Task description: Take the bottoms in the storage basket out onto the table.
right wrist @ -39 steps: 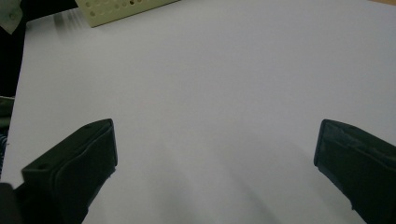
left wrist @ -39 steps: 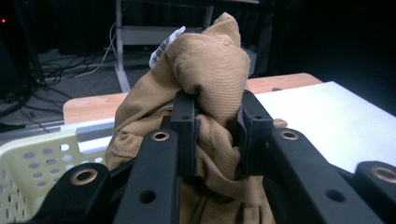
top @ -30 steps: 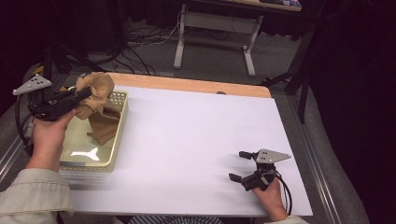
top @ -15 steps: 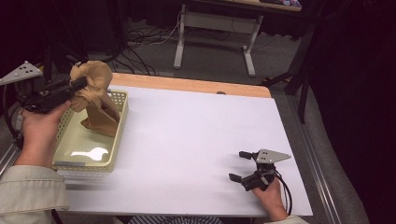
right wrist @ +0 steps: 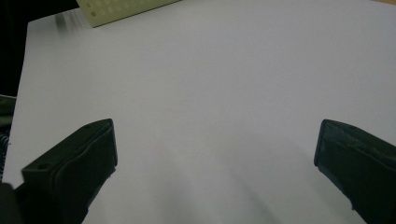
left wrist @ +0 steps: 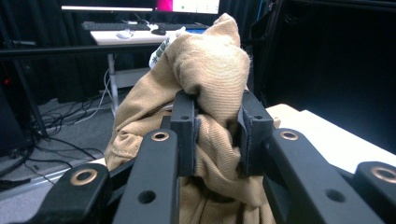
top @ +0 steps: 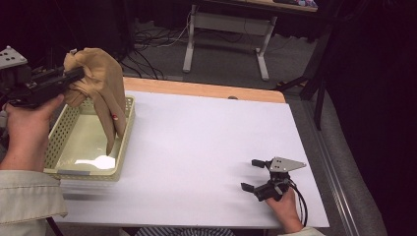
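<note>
You've got one tan cloth (top: 101,83), bunched up, hanging over the tray at the left edge of the tabletop (top: 206,147). One perforated cream tray (top: 125,129), that's the only container. Two grippers: your left gripper (top: 74,74) pinching the cloth, one; your right gripper (top: 253,173) at the near right corner of the tabletop, jaws spread with bare tabletop between them, two. Two hands, one per gripper. One tabletop, white.
</note>
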The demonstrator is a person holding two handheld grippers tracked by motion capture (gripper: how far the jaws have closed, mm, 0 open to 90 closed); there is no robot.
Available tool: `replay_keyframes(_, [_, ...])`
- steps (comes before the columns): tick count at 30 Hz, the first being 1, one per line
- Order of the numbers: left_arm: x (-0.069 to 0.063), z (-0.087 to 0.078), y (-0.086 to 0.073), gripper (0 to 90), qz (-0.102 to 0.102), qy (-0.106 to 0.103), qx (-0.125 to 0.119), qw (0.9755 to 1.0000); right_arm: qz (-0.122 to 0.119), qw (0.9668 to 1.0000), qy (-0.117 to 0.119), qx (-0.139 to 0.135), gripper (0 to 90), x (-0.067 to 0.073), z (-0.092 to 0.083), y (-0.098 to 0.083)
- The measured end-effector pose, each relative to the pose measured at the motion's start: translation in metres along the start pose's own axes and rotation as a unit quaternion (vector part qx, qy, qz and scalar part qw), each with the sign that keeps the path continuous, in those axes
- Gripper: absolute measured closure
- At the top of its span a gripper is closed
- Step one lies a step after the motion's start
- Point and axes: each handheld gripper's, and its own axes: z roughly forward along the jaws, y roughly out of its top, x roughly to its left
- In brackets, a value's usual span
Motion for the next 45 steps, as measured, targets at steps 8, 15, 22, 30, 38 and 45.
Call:
replay_keyframes(8, [-0.016,-0.002,0.018,72.6,0.011,-0.024,-0.013,0.9996,0.000,1.0000,0.000,0.000,0.0,0.000,0.000,0.000])
replay_keyframes(15, [-0.035,0.006,0.028,72.6,0.013,-0.064,-0.024,0.9975,-0.001,1.0000,0.001,-0.001,0.0,0.000,0.000,0.000])
replay_keyframes(22, [-0.059,0.033,0.025,72.6,0.014,-0.110,-0.016,0.9937,0.000,1.0000,0.001,-0.003,0.0,0.000,-0.001,0.000])
replay_keyframes(30, [-0.084,0.062,0.018,72.5,0.016,-0.162,-0.011,0.9867,0.001,1.0000,0.003,-0.005,0.0,0.000,-0.001,0.000])
replay_keyframes(38, [-0.104,0.085,0.010,72.4,0.017,-0.205,0.000,0.9785,0.001,1.0000,0.002,-0.008,0.0,0.000,-0.002,0.000])
replay_keyframes(45, [-0.117,0.102,0.002,72.3,0.014,-0.229,0.005,0.9733,0.002,0.9999,0.001,-0.010,0.0,-0.001,-0.003,-0.001])
